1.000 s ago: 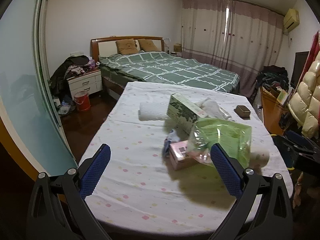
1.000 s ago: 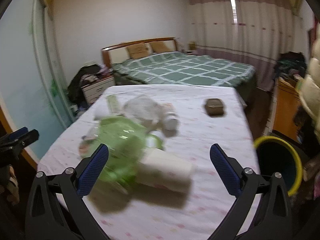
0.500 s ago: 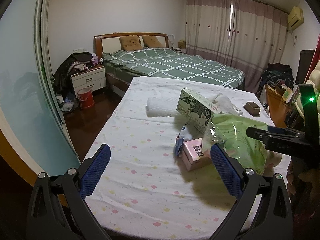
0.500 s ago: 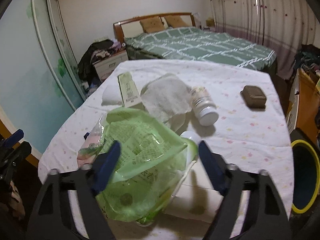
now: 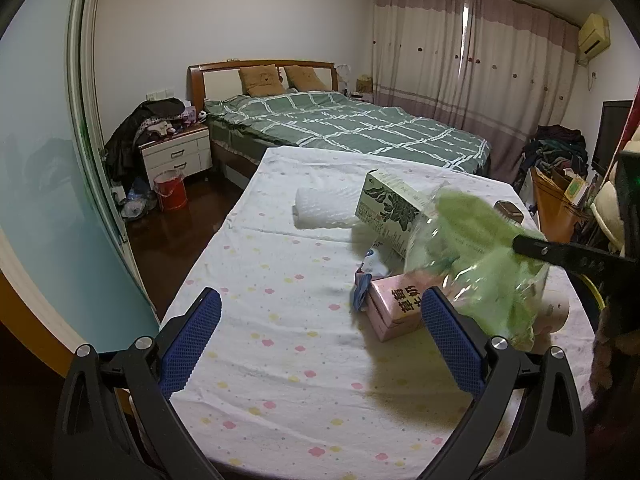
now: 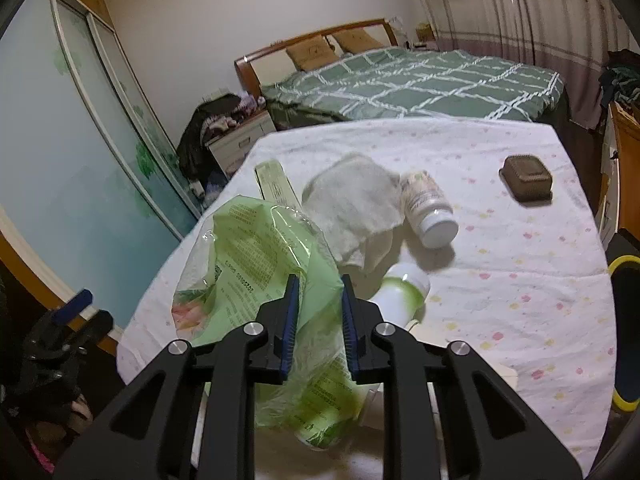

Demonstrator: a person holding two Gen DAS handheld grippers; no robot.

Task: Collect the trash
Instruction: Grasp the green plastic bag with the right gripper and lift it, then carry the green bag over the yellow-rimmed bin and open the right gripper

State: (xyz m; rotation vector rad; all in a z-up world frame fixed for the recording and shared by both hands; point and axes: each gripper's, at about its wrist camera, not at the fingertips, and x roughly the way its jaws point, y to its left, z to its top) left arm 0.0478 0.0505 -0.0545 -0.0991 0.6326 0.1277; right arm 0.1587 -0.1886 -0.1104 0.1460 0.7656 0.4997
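Observation:
My right gripper (image 6: 318,306) is shut on a green plastic bag (image 6: 260,264) and holds it just above the table; the bag also shows blurred in the left wrist view (image 5: 480,252). My left gripper (image 5: 320,340) is open and empty above the table's near edge. On the flowered tablecloth (image 5: 280,280) lie a pink box (image 5: 394,310), a green-and-white carton (image 5: 390,210), a white paper roll (image 5: 324,210), a crumpled tissue (image 6: 356,204), a white pill bottle (image 6: 428,210) and a green-white bottle (image 6: 400,298).
A brown box (image 6: 526,178) lies at the table's far right. A yellow-rimmed bin (image 6: 626,328) stands on the floor right of the table. A bed (image 5: 344,128), a nightstand (image 5: 176,156) and a red bucket (image 5: 170,190) are beyond.
My right gripper moved down onto the green bag and closed on it. The bag is now bunched and lifted. My left gripper drew back slightly and stays open.

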